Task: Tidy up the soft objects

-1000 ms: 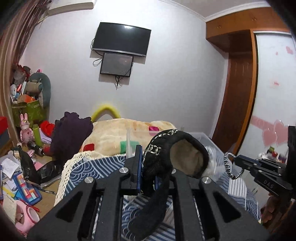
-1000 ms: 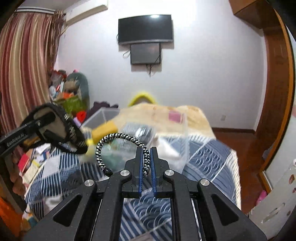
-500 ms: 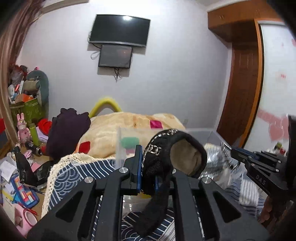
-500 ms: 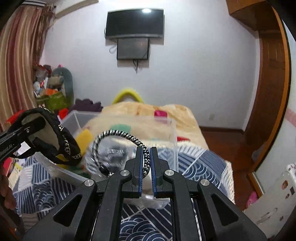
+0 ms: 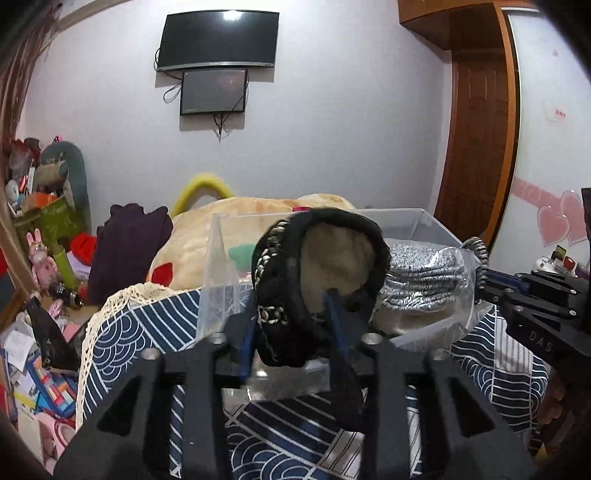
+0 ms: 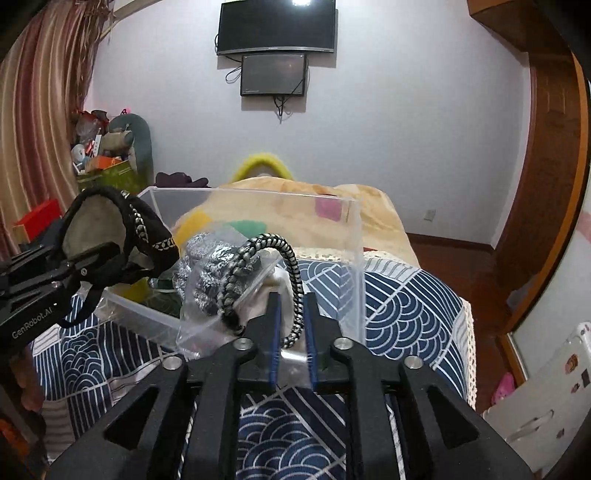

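Holding both tools over the near edge of the clear plastic bin (image 6: 354, 236), I see my left hand-held gripper (image 5: 291, 332) with its blue-padded fingers (image 5: 246, 338) spread apart, and the black headband (image 5: 317, 266) with silver chain trim and a tan lining sits between them; the band fills only part of the gap, so I cannot tell whether either pad presses it, and one end of it droops over the near fingers. From the right wrist camera that same left tool (image 6: 79, 271) comes in from the left with the headband's loop (image 6: 122, 229) just above the bin's near-left rim. My right hand-held gripper (image 6: 291, 332) has its fingers parted with a gap on each side of the black-and-white braided cord loop (image 6: 266, 258), which rises between the pads and arches to the left over a clear bag of silvery knit items (image 6: 214, 269). That bag (image 5: 424, 273) lies inside the bin, leaning over its near wall. The bin stands on a bed covered by a navy-and-white wave-pattern quilt (image 6: 402, 306), with a beige blanket (image 6: 373, 218) with coloured patches beyond it on the far side. On the far wall hang a dark television (image 6: 277, 27) and a smaller screen (image 6: 273, 75) below it.
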`<action>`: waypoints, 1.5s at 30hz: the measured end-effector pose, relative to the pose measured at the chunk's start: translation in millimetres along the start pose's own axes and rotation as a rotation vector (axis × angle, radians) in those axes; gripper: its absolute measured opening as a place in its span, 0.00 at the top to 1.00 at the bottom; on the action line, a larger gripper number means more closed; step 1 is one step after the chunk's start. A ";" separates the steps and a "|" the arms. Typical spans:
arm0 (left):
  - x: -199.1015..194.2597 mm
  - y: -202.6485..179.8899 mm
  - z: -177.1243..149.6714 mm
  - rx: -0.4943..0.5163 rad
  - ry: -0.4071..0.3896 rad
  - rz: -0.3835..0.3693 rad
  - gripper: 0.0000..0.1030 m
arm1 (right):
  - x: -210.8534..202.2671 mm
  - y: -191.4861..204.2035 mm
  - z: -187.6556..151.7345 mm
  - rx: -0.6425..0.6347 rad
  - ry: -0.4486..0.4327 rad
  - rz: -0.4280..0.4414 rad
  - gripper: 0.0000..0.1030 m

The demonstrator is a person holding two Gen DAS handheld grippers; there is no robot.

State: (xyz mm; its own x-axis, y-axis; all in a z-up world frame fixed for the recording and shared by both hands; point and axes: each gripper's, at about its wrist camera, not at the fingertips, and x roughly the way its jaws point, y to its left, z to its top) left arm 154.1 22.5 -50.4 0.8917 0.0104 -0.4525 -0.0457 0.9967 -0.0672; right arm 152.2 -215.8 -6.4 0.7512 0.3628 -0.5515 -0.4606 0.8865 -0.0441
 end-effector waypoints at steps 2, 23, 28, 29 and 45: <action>-2.6 1.5 -1.0 -0.004 -0.001 -0.005 0.58 | -4.5 -2.0 -3.2 0.003 -0.008 0.005 0.80; -80.6 -7.1 3.0 0.004 -0.145 -0.034 0.12 | -79.2 -3.9 4.4 0.037 -0.218 0.061 0.27; -105.9 -15.1 6.5 0.020 -0.199 -0.043 0.03 | -97.5 1.9 6.8 0.034 -0.288 0.077 0.15; -110.7 -17.1 6.9 0.027 -0.208 -0.046 0.03 | -99.4 3.7 6.9 0.035 -0.294 0.082 0.14; -138.7 -27.9 0.2 0.038 -0.259 -0.042 0.00 | -114.1 14.8 -7.4 0.037 -0.348 0.093 0.02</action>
State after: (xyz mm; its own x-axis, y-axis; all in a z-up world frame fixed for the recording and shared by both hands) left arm 31.8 -6.7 14.4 0.9781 -0.0160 -0.2073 0.0068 0.9990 -0.0452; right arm 56.2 -246.3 49.8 0.8260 0.5124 -0.2349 -0.5215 0.8529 0.0265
